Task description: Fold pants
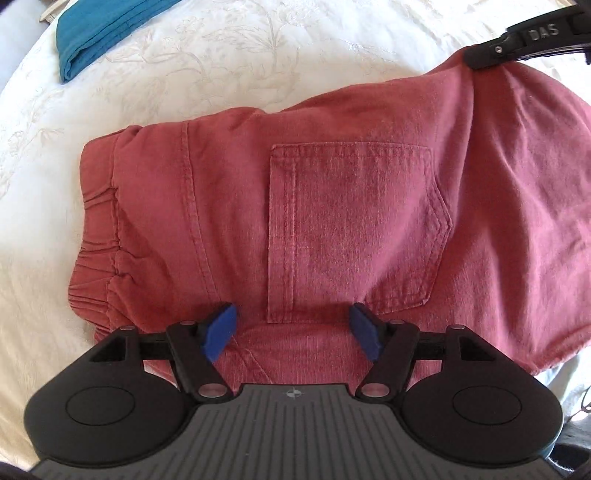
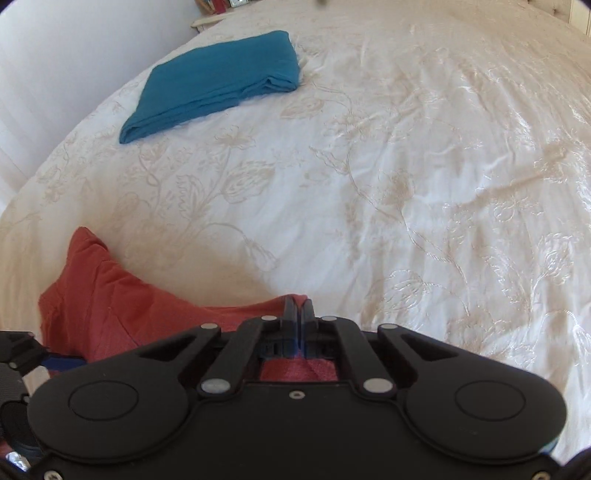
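Note:
The red pants [image 1: 332,206] lie folded on the white bedspread, back pocket up, elastic waistband at the left. My left gripper [image 1: 293,328] is open just above the near edge of the pants, its blue pads either side of the pocket's lower edge, holding nothing. My right gripper [image 2: 298,314] is shut on a fold of the pants [image 2: 110,295] and holds it slightly raised. In the left wrist view the right gripper [image 1: 491,51] shows at the far right corner of the pants.
A folded teal garment [image 2: 218,81] lies further back on the bed, also seen in the left wrist view [image 1: 99,29]. The white embroidered bedspread [image 2: 406,184] stretches to the right. A white wall [image 2: 55,74] runs along the left.

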`<state>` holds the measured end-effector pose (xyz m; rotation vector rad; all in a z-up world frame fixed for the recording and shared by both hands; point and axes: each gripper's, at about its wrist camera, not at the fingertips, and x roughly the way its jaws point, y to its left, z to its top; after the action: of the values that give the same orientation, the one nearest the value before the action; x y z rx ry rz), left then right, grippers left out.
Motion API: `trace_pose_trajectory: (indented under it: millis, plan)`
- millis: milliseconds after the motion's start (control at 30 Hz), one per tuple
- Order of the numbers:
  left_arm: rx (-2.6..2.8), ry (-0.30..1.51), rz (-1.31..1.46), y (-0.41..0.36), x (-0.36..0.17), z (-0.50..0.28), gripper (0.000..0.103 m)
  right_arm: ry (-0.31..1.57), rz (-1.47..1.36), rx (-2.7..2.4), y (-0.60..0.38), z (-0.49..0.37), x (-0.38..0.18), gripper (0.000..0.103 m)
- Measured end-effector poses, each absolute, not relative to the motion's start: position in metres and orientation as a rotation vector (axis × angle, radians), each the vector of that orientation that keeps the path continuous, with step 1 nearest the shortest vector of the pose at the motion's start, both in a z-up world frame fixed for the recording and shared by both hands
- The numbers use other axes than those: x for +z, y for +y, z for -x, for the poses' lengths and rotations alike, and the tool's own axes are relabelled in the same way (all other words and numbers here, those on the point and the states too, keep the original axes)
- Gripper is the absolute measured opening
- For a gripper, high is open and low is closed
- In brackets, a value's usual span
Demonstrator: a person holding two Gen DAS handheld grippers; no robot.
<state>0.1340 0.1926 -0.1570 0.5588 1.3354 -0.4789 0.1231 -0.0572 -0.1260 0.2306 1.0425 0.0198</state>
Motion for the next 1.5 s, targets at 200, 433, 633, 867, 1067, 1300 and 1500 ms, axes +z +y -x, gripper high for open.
trace_pose_trajectory:
  millis: [200, 433, 633, 867, 1067, 1300, 1500]
  plan:
    - [-0.479, 1.371, -0.572, 0.206, -0.159, -0.123, 0.069, 1.127, -0.23, -0.005, -0.062, -0.141, -0.163, 0.007]
    - [-0.45, 1.294, -0.517, 0.208, -0.123, -0.138, 0.068, 1.084, -0.251, -0.097, -0.072, -0.138, -0.142, 0.031]
    - [-0.391, 1.209, -0.521, 0.2, -0.123, -0.164, 0.068, 1.061, -0.295, -0.085, -0.076, -0.093, -0.112, 0.031]
    - [-0.19, 1.249, -0.612, 0.218, -0.161, -0.193, 0.075, 1.239, -0.24, -0.074, -0.049, -0.031, -0.153, 0.028]
    - [-0.147, 1.272, -0.509, 0.229, -0.15, -0.207, 0.077, 1.331, -0.298, -0.091, -0.054, 0.011, -0.159, 0.029]
    - [-0.381, 1.239, -0.479, 0.172, -0.133, -0.171, 0.077, 1.232, -0.414, -0.28, -0.09, 0.041, -0.138, 0.04]
    - [-0.48, 1.355, -0.611, 0.142, -0.173, -0.132, 0.077, 1.322, -0.47, -0.394, -0.124, 0.084, -0.157, 0.032]
